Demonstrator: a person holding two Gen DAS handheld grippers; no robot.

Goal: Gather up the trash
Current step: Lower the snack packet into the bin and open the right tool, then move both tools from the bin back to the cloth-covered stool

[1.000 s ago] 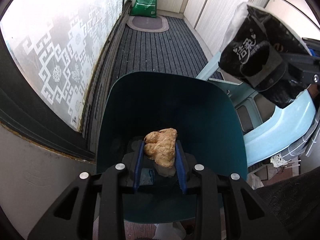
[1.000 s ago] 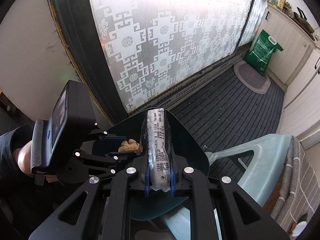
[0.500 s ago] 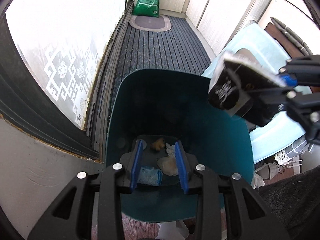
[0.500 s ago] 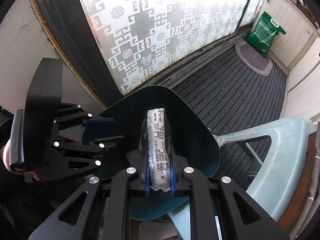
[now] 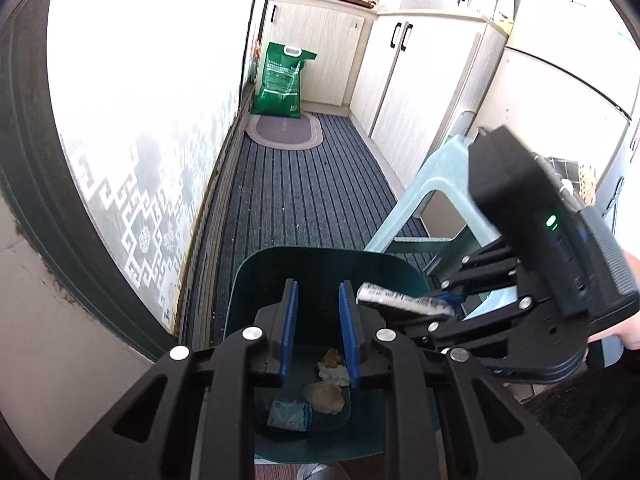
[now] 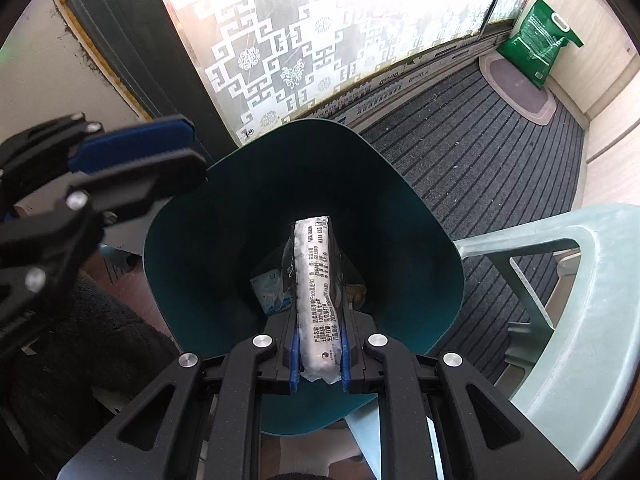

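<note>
A teal bin (image 5: 256, 280) stands on the floor and also shows in the right wrist view (image 6: 420, 220). At its bottom lie a tan lump (image 5: 325, 397), a white crumpled scrap (image 5: 334, 372) and a pale blue wrapper (image 5: 289, 414). My left gripper (image 5: 317, 328) is open and empty above the bin's near rim. My right gripper (image 6: 319, 356) is shut on a black-and-white tissue packet (image 6: 314, 292) and holds it over the bin's mouth. The packet (image 5: 400, 302) and right gripper also show at the right of the left wrist view.
A pale green plastic stool (image 6: 576, 320) stands right beside the bin. A patterned frosted glass door (image 6: 304, 52) is behind it. A striped dark mat (image 5: 304, 192) runs to a green bag (image 5: 282, 80) and cabinets (image 5: 404, 80).
My left gripper let the tan lump fall into the bin, opened, and rose back. My right gripper moved the tissue packet over and down into the bin's mouth.
</note>
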